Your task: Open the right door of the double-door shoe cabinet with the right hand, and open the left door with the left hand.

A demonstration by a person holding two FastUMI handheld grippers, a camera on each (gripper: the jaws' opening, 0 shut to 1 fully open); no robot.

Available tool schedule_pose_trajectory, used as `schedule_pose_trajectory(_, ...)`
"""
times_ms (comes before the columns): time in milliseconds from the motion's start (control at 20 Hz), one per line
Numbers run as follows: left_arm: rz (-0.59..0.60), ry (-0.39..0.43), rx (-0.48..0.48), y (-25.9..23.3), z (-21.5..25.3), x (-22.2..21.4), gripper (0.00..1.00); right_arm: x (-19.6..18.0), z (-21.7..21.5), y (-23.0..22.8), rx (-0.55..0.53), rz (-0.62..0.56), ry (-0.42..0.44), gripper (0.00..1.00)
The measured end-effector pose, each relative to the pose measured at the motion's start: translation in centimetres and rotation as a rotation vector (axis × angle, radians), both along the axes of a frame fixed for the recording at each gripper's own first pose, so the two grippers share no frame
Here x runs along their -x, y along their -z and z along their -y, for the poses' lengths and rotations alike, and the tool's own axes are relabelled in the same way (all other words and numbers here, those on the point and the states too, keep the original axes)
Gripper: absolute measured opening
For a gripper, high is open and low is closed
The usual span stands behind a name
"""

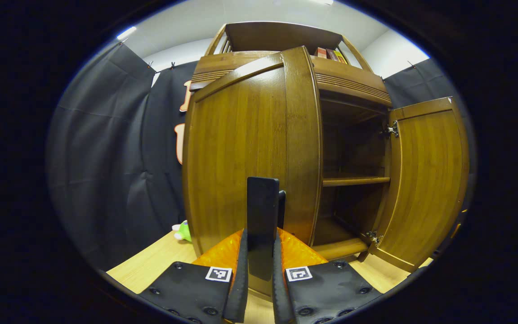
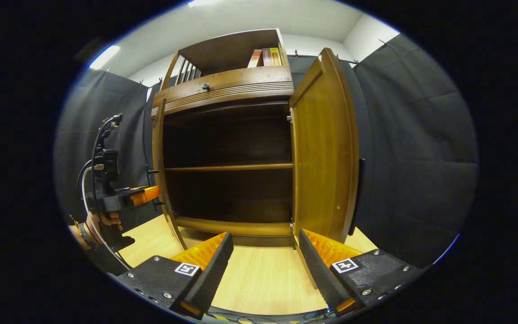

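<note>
Swinging on its hinges, the left door (image 1: 250, 148) of the shoe cabinet (image 1: 349, 90) is part open; in the left gripper view it stands at the centre, its free edge toward 3 o'clock and the dark shelves showing past it. Its tall handle (image 1: 262, 211) runs upright from 12 to 6 o'clock, the door's long axis likewise vertical. The left gripper (image 1: 260, 265) has its jaws closed on that handle, both fingers pressing its sides. The right door (image 2: 324, 148) stands wide open, at 3 o'clock of the cabinet mouth in the right gripper view, its panel turned well outward and its handle (image 2: 355, 193) peeking from behind its outer edge. The right gripper (image 2: 265, 256) hangs free before the cabinet over the wooden floor (image 2: 259, 279), jaws apart, holding nothing. By my reading the right door's step is done and the left door's pull is under way; the next move calls for drawing the handle outward along the hinge's arc toward 9 o'clock until the door matches its partner.
</note>
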State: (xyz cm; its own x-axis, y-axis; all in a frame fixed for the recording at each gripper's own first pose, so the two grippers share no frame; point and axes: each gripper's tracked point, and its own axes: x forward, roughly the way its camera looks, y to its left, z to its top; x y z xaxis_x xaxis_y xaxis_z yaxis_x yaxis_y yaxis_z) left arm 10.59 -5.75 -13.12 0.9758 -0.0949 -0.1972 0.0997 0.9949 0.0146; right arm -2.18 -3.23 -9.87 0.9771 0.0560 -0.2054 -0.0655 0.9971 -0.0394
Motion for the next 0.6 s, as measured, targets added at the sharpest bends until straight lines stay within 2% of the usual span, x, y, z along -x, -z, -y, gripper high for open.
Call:
schedule_pose_trajectory(200, 0.008, -0.039, -0.015, -0.8, -2.7, 1.7, 0.29, -0.5, -1.7, 0.1, -0.017, -0.004, -0.031, 1.0)
schedule_pose_trajectory(250, 0.007, -0.048, -0.022, -0.8, -3.2, 2.2, 0.25, -0.5, -2.1, 0.3, -0.019, -0.007, -0.036, 1.0)
schedule_pose_trajectory(350, 0.008, -0.064, -0.023, -0.9, -4.0, 2.4, 0.27, -0.5, -2.8, 0.5, -0.019, -0.012, -0.045, 1.0)
schedule_pose_trajectory(450, 0.008, -0.076, -0.009, -1.1, -5.0, 2.8, 0.23, -0.7, -3.3, 0.5, -0.017, -0.014, -0.051, 1.0)
schedule_pose_trajectory(600, 0.017, -0.103, -0.043, -1.4, -7.1, 3.5, 0.19, -0.9, -4.2, 0.5, -0.023, -0.017, -0.06, 1.0)
